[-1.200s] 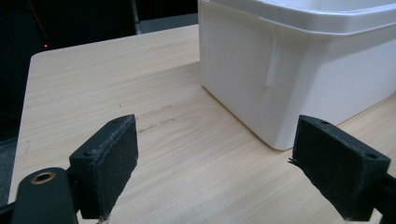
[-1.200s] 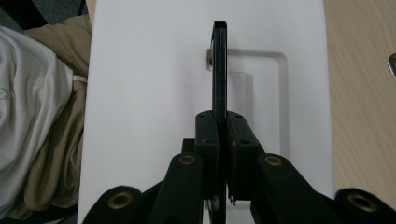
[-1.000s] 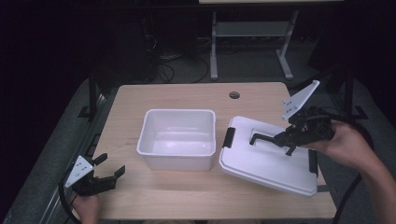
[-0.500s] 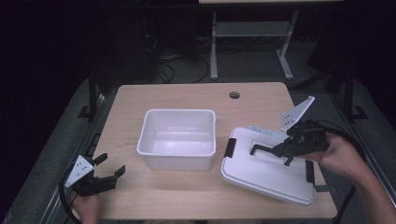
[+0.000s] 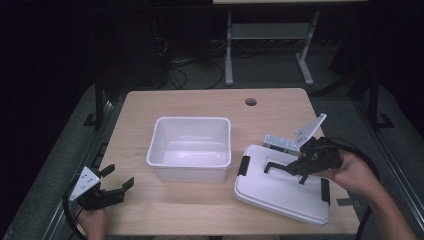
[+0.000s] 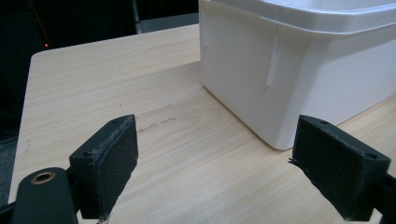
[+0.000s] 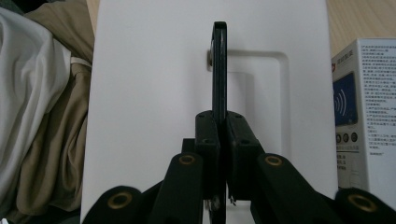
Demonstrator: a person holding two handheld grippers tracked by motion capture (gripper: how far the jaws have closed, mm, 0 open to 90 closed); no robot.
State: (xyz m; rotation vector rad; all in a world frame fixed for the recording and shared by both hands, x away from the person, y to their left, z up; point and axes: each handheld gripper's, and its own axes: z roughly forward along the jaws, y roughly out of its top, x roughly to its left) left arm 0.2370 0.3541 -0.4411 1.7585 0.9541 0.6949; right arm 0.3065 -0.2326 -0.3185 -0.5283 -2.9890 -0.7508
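Observation:
A white plastic bin (image 5: 191, 120) stands open in the middle of the wooden table. To its right a white lid (image 5: 280, 195) with black side clips lies low over the table, slightly tilted. My right gripper (image 5: 295, 170) is shut on the lid's black handle (image 5: 275, 166). In the right gripper view the pads (image 7: 208, 135) pinch the thin handle (image 7: 219, 70) above the lid (image 7: 149, 93). My left gripper (image 5: 119, 176) is held open at the table's front left corner. In the left gripper view its fingers (image 6: 112, 154) stand wide apart (image 6: 215, 168), short of the bin (image 6: 299, 70).
A small white printed box (image 5: 282, 142) lies just behind the lid, also at the right edge of the right gripper view (image 7: 359, 112). A round cable hole (image 5: 251, 102) is at the table's back. Light clothing (image 7: 42, 116) shows beside the lid.
My right gripper has come down and toward the front edge with the lid, which now lies lower over the table. The left gripper has stayed put.

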